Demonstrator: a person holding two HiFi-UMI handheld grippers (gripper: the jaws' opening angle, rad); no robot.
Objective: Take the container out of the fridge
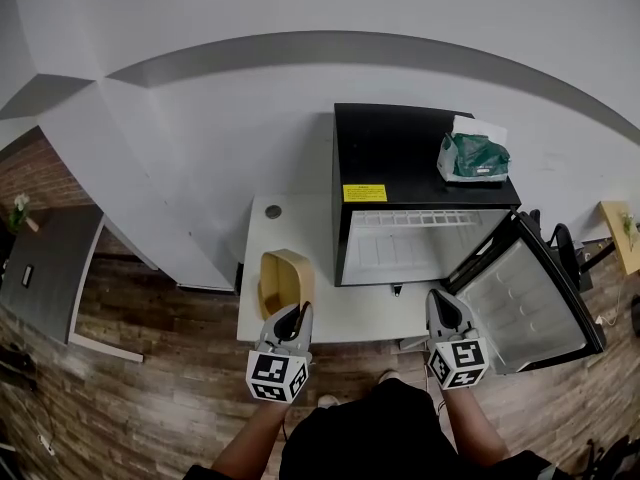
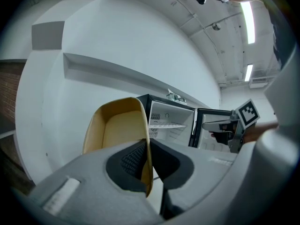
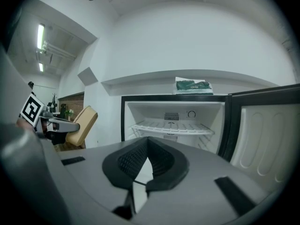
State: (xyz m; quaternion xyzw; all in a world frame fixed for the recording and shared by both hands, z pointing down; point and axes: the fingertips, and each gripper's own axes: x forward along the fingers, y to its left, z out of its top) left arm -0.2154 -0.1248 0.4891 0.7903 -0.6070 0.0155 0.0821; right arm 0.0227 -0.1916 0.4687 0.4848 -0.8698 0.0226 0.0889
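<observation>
One tan container [image 1: 280, 280] is out of the fridge [image 1: 400, 153], held over the left part of the white desk [image 1: 300, 218], just beside the fridge's left side. It is tipped on edge, so its hollow inside shows in the left gripper view. The left gripper [image 1: 296, 314] has its jaws clenched on one thin side wall of the container, a pad on each face of that wall. Whether the container's lower edge touches the desk cannot be told. The right gripper [image 1: 443, 304] is one of two in all; it hangs in front of the fridge's open front, near the inner edge of the door [image 1: 530, 298]. Its jaws are pressed together with nothing between them. There is one fridge, black outside and white inside, standing on the right part of the desk. Its single door is swung wide to the right. Inside it shows one white wire shelf [image 3: 171, 127] and no other object in the visible part. On top of the fridge, towards its right rear corner, lies one green and white packet [image 1: 472, 156]. One yellow label [image 1: 364, 193] sits on the front edge of the top. One small grey disc [image 1: 273, 211] is set in the desk near its back left corner — apart from the container. A wood-plank floor [image 1: 150, 368] lies below.
</observation>
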